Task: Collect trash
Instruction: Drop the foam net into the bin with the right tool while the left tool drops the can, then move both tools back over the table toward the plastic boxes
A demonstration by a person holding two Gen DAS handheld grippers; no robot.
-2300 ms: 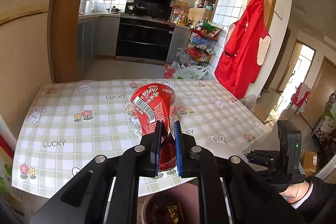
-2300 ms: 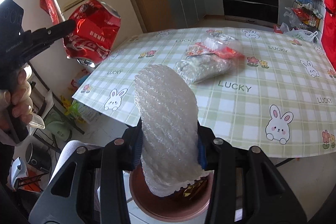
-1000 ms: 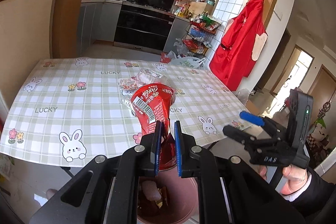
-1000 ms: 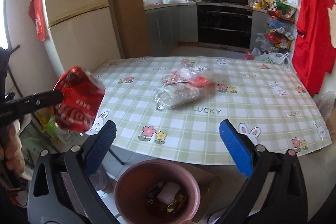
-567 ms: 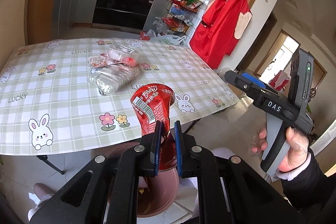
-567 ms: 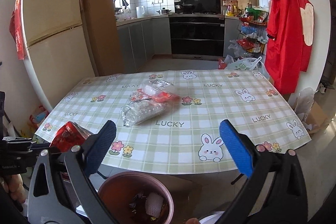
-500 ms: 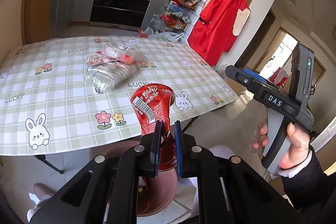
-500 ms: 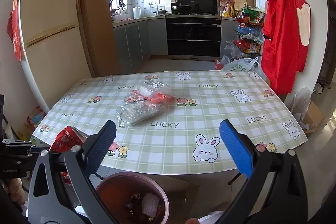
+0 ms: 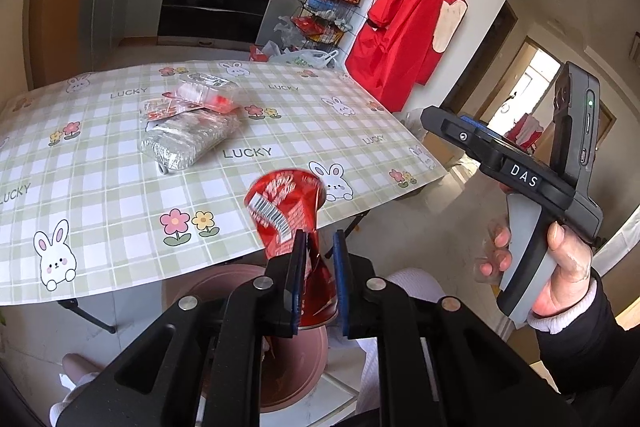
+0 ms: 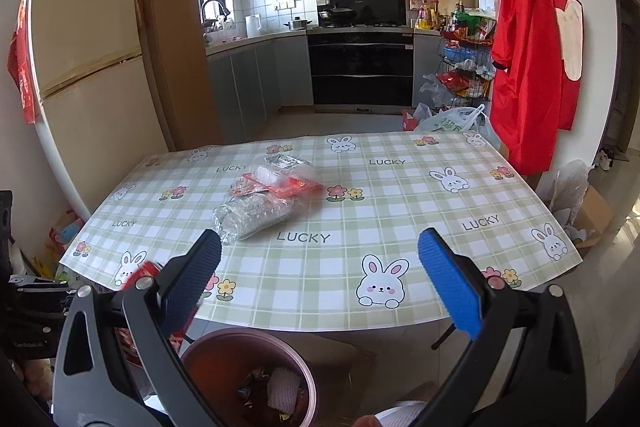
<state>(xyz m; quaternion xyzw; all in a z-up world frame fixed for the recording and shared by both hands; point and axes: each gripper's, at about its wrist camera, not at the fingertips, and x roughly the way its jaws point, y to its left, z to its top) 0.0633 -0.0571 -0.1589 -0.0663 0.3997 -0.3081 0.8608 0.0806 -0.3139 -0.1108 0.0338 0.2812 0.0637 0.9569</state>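
My left gripper (image 9: 318, 247) has parted a little around a crushed red can (image 9: 286, 215), which looks blurred and tilts left above the brown bin (image 9: 296, 367). The jaws stand slightly wider than the can's pinched end. My right gripper (image 10: 318, 265) is wide open and empty, above the bin (image 10: 208, 355), which holds wrappers and a white foam net (image 10: 284, 389). The can (image 10: 138, 277) shows at the lower left of the right wrist view, mostly behind a finger. A crushed clear bottle (image 9: 188, 139) and a red-and-clear wrapper (image 9: 192, 99) lie on the table (image 9: 100, 187).
The table (image 10: 400, 195) has a green checked cloth with rabbits. A fridge (image 10: 88, 67) stands left, a red apron (image 10: 532, 47) hangs right, and a white plastic bag (image 10: 452, 123) lies on the floor behind the table. The right gripper's handle and hand (image 9: 540, 227) show in the left view.
The right gripper dropped the white foam net into the bin and opened wide. The left gripper carried the can over the bin, and its jaws have just parted; the can blurs and tilts.
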